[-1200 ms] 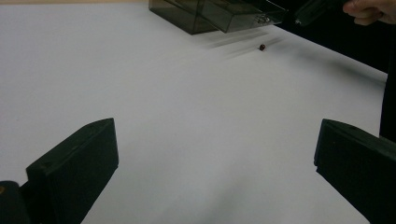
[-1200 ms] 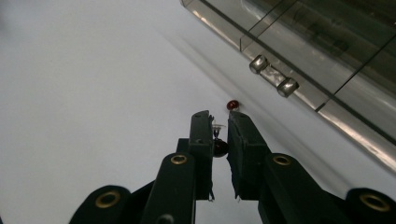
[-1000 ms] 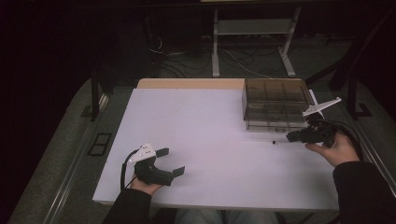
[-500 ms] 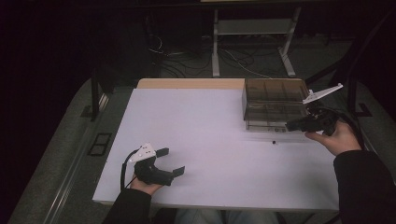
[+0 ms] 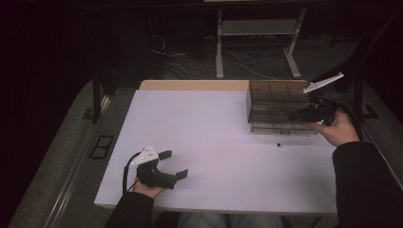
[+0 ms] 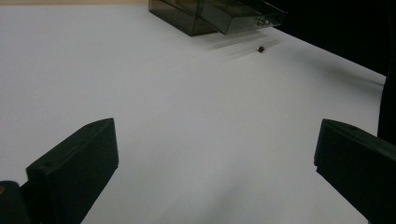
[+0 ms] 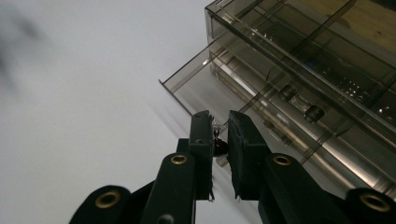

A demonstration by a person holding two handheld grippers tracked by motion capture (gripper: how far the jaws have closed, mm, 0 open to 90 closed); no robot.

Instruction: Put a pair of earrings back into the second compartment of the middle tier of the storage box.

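Observation:
A smoky clear drawer box (image 5: 275,102) stands at the table's back right, with a low drawer (image 7: 194,86) pulled out toward the front. My right gripper (image 5: 297,115) hovers at the box's front right, and its jaws are shut on a tiny dark red piece (image 7: 219,146) with a thin wire end, just above the drawer. A similar small dark bead (image 5: 278,145) lies on the white table (image 5: 214,133) in front of the box. My left gripper (image 5: 172,164) rests at the front left, open, nothing between its jaws. Its view shows the box (image 6: 187,14) and the bead (image 6: 261,48) far off.
The box's upper compartments (image 7: 322,51) hold small dark parts behind the clear walls. A wooden strip (image 5: 195,85) runs along the table's far edge. Cables and a metal stand (image 5: 256,33) lie on the dark floor beyond.
My right gripper has risen from the table surface and moved back toward the box front, still shut on the tiny piece. The left gripper and the loose bead have stayed put.

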